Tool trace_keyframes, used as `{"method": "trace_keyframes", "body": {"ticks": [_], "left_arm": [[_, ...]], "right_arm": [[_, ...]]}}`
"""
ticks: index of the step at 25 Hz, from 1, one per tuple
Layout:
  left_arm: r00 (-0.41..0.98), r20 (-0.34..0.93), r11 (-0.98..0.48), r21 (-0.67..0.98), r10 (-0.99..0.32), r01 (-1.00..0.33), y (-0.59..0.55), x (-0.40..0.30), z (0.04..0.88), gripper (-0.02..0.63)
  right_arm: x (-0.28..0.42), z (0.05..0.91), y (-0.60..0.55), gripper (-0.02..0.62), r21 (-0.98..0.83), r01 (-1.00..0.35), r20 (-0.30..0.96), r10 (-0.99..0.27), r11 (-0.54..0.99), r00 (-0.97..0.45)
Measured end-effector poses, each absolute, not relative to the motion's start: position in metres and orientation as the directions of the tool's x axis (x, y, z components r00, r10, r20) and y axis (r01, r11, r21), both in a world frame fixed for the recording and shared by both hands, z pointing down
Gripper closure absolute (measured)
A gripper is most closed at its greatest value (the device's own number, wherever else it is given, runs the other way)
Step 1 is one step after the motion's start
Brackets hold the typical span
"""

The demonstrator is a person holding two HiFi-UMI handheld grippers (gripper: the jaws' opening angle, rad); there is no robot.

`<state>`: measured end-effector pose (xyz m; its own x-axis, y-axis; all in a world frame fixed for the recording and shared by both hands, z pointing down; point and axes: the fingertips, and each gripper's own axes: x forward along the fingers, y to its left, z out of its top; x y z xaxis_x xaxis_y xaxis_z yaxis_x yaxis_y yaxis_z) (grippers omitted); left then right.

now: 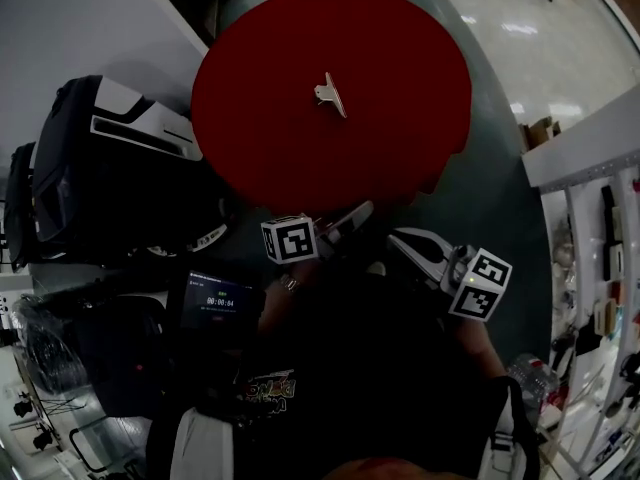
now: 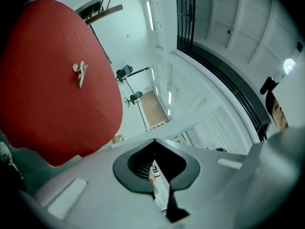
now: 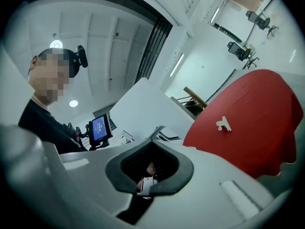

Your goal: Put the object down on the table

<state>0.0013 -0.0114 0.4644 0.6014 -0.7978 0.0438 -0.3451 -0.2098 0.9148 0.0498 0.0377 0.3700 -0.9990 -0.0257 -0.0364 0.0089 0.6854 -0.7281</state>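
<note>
A small white T-shaped object [image 1: 330, 94] lies on the round red table [image 1: 290, 158], near its middle and free of both grippers. The left gripper view shows the same object [image 2: 80, 72] on the red tabletop [image 2: 43, 94], and so does the right gripper view, where the object [image 3: 223, 124] sits on the red top [image 3: 252, 132]. My left gripper [image 1: 352, 218] hangs at the table's near edge, close to my body, and is shut with nothing in it [image 2: 155, 140]. My right gripper [image 1: 400, 239] is beside it, also shut and empty [image 3: 155, 128]. Both point upward, away from the tabletop.
Black bags [image 1: 100, 168] are piled to the left of the table. A small lit screen [image 1: 218, 298] stands by my left side. White shelving [image 1: 600, 258] runs along the right, with a plastic bottle [image 1: 530, 376] below it.
</note>
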Motion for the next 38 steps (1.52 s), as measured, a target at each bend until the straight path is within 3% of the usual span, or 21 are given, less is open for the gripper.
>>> {"method": "trace_keyframes", "body": {"ticks": [13,38], "left_arm": [[0.692,0.071,-0.269,0.889,-0.719,-0.37,-0.026,0.061,0.469,0.59],[0.656,0.066,-0.253,0.89,-0.752,-0.379,-0.01,0.05,0.466,0.59]], "right_arm": [[0.097,0.376,0.028,0.592,-0.735,-0.063,-0.033,-0.128,0.675,-0.991],[0.085,0.373,0.046,0.592,-0.726,-0.009,-0.039,-0.054,0.688,-0.998]]}}
